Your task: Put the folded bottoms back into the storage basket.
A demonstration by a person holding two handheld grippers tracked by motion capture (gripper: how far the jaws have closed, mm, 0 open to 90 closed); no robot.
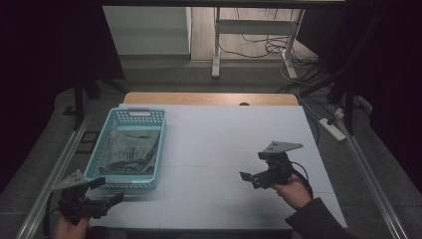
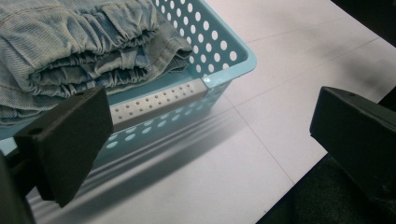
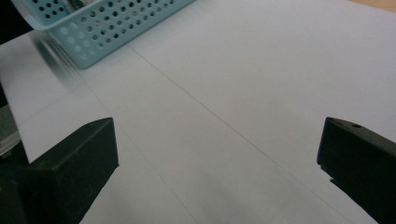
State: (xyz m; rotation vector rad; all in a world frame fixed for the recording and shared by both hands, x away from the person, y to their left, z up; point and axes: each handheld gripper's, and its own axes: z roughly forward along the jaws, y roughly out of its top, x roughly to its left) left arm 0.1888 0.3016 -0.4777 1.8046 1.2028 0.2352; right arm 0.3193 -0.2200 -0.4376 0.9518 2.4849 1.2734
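While folded jeans [image 2: 84, 51] lie inside the blue basket [image 1: 154, 149] at the counter's [image 1: 224, 149] left, the left gripper [image 1: 107, 191] hovers just beside its near corner, jaws apart, and the right gripper [image 1: 249, 178], jaws apart, hangs well away.

Baskets: one, a light blue perforated basket [image 1: 115, 130] on the white table [image 1: 224, 144].
Folded garments: one, folded jeans [image 1: 130, 149] lying inside the basket.
Grippers: two, the left gripper [image 1: 108, 193] just beside the basket's near end, the right gripper [image 1: 252, 179] well apart from the basket.
Tables: one.
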